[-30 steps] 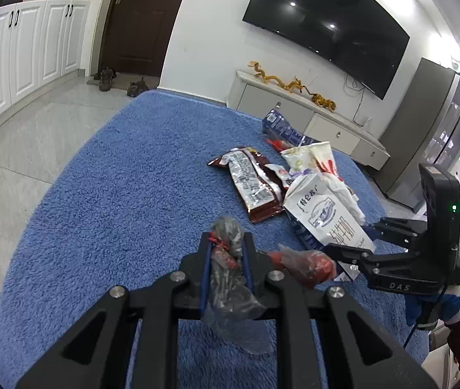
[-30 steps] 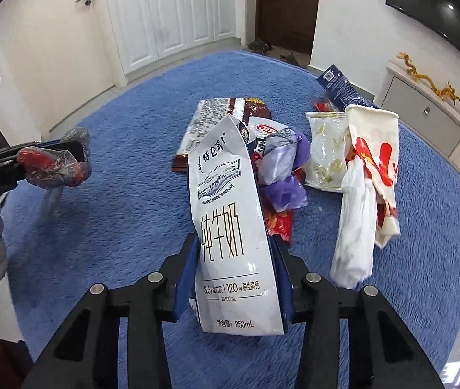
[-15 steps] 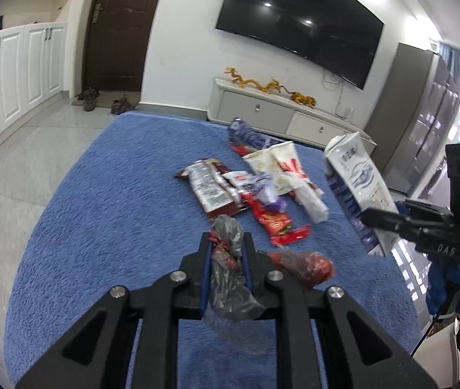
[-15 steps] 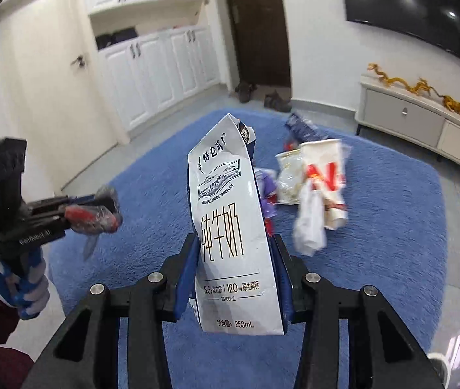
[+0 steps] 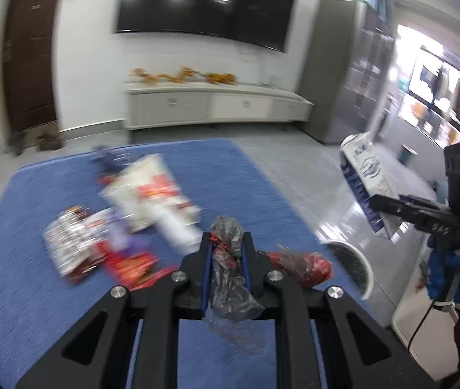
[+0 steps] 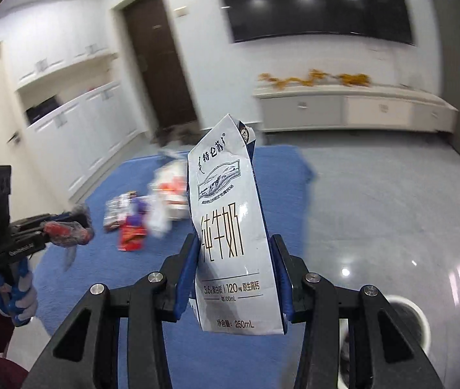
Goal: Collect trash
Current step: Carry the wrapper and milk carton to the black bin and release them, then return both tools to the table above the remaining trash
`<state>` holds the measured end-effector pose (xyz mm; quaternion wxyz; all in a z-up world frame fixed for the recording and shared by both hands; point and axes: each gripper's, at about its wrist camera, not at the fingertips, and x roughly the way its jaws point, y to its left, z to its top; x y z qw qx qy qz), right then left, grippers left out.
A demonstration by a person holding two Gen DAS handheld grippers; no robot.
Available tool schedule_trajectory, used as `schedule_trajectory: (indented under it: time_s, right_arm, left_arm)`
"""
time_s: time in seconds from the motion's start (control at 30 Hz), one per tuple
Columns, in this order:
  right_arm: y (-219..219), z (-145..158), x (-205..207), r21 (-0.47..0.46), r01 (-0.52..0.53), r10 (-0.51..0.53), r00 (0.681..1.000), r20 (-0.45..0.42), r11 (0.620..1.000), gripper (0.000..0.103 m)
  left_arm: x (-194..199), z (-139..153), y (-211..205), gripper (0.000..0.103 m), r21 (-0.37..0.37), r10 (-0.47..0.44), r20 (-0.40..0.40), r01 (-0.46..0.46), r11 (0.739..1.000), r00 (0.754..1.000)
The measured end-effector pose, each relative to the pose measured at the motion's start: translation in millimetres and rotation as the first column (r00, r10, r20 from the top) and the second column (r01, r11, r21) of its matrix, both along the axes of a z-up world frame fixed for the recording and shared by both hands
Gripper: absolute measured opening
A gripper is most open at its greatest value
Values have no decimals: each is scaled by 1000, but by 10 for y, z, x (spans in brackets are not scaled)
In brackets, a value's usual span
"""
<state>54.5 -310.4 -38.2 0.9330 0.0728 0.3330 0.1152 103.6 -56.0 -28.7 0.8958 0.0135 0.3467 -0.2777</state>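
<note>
My left gripper (image 5: 226,243) is shut on a crumpled clear plastic bag (image 5: 230,278) with red scraps inside; part of it (image 5: 304,264) hangs to the right. My right gripper (image 6: 234,243) is shut on a white and blue milk carton (image 6: 230,236), held upright above the rug's edge. The carton also shows in the left wrist view (image 5: 364,180), at the right. A white trash bin (image 6: 405,319) stands on the floor at lower right; its rim shows in the left wrist view (image 5: 356,264). Several wrappers (image 5: 126,223) lie on the blue rug (image 5: 35,291).
Grey tiled floor (image 6: 375,201) lies right of the rug. A low white TV cabinet (image 5: 210,103) stands against the far wall under a TV. White cupboards (image 6: 77,136) and a dark door (image 6: 158,64) are at the left. The view is motion blurred.
Both grippers have lifted and swung right, away from the wrapper pile, each keeping its load. The white bin has come into view.
</note>
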Motion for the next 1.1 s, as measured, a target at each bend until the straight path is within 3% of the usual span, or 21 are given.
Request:
schedule_trajectory:
  time_s: [0.13,0.3,0.5,0.6,0.7,0.77,0.93,1.1]
  right_arm:
    - [-597,-214,-153,-5,147,-147,988,-47,989,44]
    - [-1326,-727,-281,-12,332,-330,931,-155,943,44]
    - [-1833,-1391,-352,-3,460,-441,849,-290,888,45]
    - [-1975,-1617,-318,-3,493,-466,821,-330,870,46]
    - [-2134,-1762,-238,4,516,-484,806,-341,857,48]
    - [-2190,-1841,-206,3,539,-504,790,-348,842,54]
    - [-2279,-1936,-222,-14,557,-526,775,-350,830,58]
    - [-2272,-1757,-397,-15,569,-545,779,-311,822,58]
  left_arm:
    - [85,-16,-785,15,30,-134,-22,135,990,991]
    - [186,-184,-1965,15,55,-296,-88,301,952,951]
    - [190,-551,-3067,16,117,-401,-161,421,899,902]
    - [226,-725,-3444,18,120,-413,-200,440,890,888]
    - [292,-858,-3688,22,120,-410,-213,441,890,887]
    - [347,-950,-3773,42,114,-392,-237,426,897,889]
    - [364,-939,-3747,45,72,-405,-250,434,898,879]
    - [266,-712,-3482,45,64,-401,-186,418,906,897]
